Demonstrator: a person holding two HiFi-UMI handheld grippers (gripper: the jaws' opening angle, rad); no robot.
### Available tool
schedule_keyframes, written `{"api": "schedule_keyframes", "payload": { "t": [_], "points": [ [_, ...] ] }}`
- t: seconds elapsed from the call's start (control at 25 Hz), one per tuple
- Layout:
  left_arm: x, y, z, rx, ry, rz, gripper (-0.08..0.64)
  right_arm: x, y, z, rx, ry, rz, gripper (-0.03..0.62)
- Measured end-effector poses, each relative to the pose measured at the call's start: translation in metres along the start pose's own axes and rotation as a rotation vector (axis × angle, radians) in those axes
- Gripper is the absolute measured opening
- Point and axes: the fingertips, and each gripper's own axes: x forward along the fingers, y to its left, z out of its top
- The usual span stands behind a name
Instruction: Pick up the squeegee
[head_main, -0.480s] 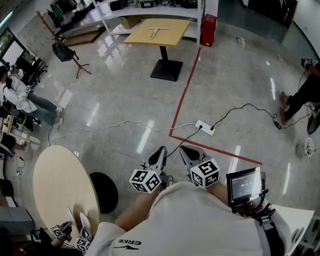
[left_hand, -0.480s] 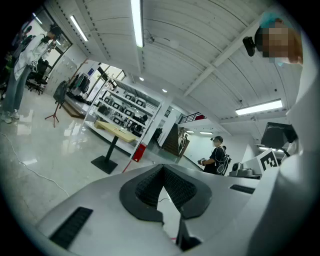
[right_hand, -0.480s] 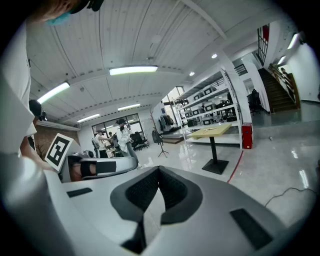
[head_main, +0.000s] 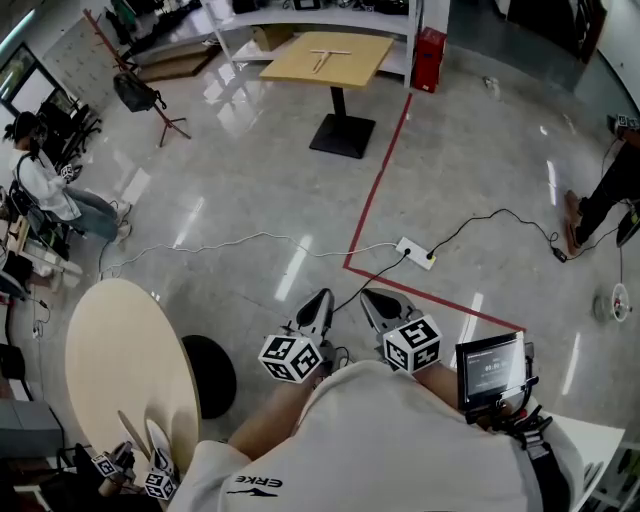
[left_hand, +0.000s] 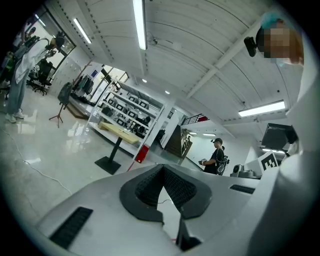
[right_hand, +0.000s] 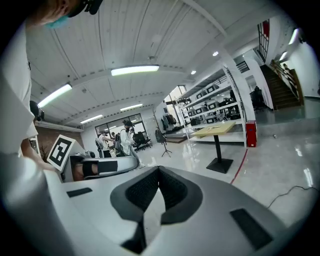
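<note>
The squeegee (head_main: 330, 57) is a pale T-shaped thing lying on a square yellow table (head_main: 365, 60) far across the floor. My left gripper (head_main: 322, 298) and right gripper (head_main: 368, 297) are held side by side close to my body, well short of that table. In the left gripper view my left gripper (left_hand: 162, 167) has its dark pads closed tip to tip with nothing between them. My right gripper (right_hand: 159, 169) looks the same, shut and empty. The yellow table (right_hand: 216, 130) shows small and far ahead in the right gripper view.
A round pale table (head_main: 120, 350) and a black round base (head_main: 212, 378) are at my left. A power strip (head_main: 415, 252) with cables and a red floor line (head_main: 385, 160) lie ahead. People are at the left (head_main: 40, 185) and right (head_main: 612, 185) edges. A screen (head_main: 492, 368) hangs at my right side.
The far table sits slightly lower in the head view and the room has shifted a little. Both grippers stay in place, still shut.
</note>
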Motion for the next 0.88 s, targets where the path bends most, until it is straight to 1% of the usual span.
{"api": "schedule_keyframes", "payload": {
  "t": [0.2,0.32,0.48,0.68,0.88],
  "points": [
    [-0.010,0.008,0.008,-0.008,-0.021,0.025,0.005,0.008,0.012,0.004,-0.007,0.012,0.030,0.003],
    [-0.018,0.022,0.014,-0.013,-0.039,0.043,0.005,0.020,0.021,0.004,-0.013,0.018,0.047,0.003],
    [-0.031,0.040,0.029,-0.020,-0.070,0.078,0.005,0.040,0.037,0.009,-0.024,0.028,0.082,0.003],
    [-0.053,0.081,0.044,-0.024,-0.108,0.132,0.005,0.080,0.062,0.007,-0.039,0.043,0.142,0.003],
    [-0.087,0.113,0.057,-0.038,-0.147,0.195,0.005,0.108,0.097,0.004,-0.058,0.063,0.197,0.003]
  ]
}}
